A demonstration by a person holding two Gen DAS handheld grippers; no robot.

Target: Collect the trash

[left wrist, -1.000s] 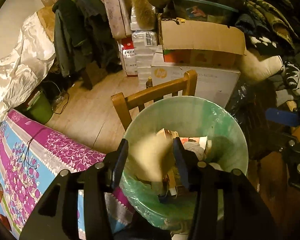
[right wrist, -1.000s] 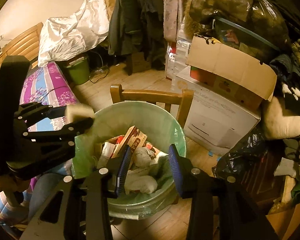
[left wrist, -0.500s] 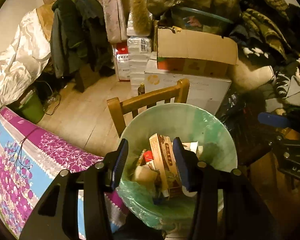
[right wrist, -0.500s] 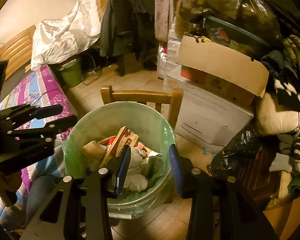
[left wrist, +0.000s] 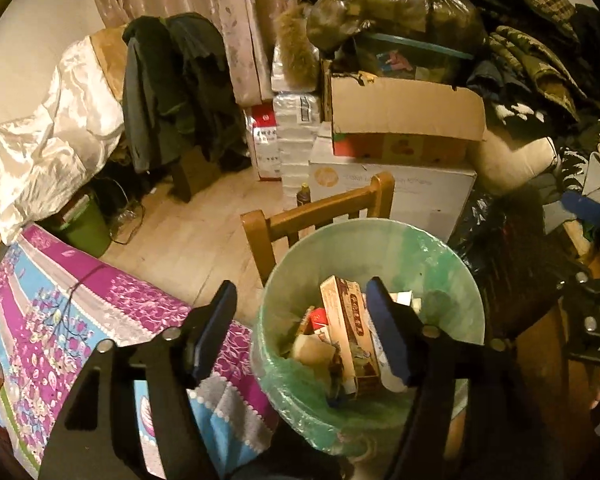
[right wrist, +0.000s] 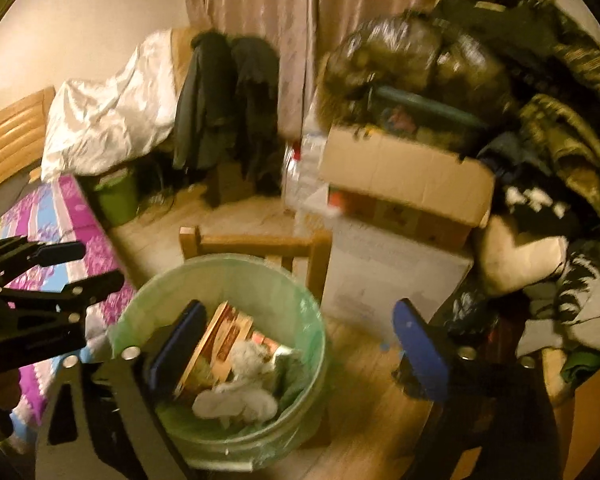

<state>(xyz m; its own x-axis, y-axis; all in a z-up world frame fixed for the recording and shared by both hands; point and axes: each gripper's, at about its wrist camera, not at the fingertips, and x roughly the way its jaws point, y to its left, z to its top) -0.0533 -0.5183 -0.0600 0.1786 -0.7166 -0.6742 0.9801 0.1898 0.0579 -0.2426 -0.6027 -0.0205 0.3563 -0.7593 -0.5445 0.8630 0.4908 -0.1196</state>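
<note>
Spreading apart with nothing between them, the jaws of the left gripper [left wrist: 302,330] hang above the trash bin [left wrist: 452,276], and the right gripper [right wrist: 300,344] is opening wide and empty over the same bin. Its green liner holds a tan carton [left wrist: 346,340], crumpled white paper [right wrist: 240,388] and other scraps. A wooden chair [left wrist: 316,216] stands just behind the bin, stacked cardboard boxes [left wrist: 400,120] beyond it. The right view is blurred, so what looks like the floral bedcover [left wrist: 60,312] lies to its left.

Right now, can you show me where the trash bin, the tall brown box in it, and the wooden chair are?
trash bin [left wrist: 456,264], left wrist view, far rim
tall brown box [left wrist: 346,320], left wrist view, printed front face
wooden chair [left wrist: 320,210], left wrist view, top rail
</note>
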